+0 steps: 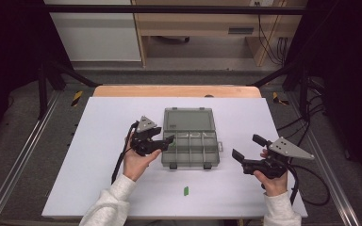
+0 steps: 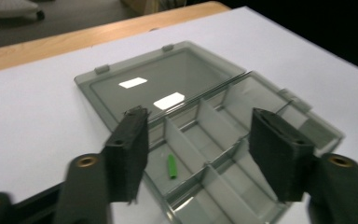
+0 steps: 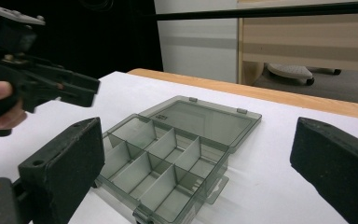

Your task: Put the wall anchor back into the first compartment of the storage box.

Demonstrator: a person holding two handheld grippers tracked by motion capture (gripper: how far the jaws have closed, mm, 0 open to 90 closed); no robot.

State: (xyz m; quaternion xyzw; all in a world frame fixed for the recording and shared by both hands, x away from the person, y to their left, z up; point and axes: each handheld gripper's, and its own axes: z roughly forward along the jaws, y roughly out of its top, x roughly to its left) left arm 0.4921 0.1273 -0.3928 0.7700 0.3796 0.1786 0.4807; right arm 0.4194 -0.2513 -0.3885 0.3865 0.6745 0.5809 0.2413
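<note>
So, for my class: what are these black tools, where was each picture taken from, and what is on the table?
A person holds a black two-jaw hand gripper in each hand: the left gripper and the right gripper. One picture looks down from above the table; the other two come from cameras riding on each gripper, looking along its jaws. On the white table lies an open smoky-grey clear plastic compartment box. A small green piece lies in one compartment, and another small green piece lies on the table near the person. Both grippers are open and hold nothing.
</note>
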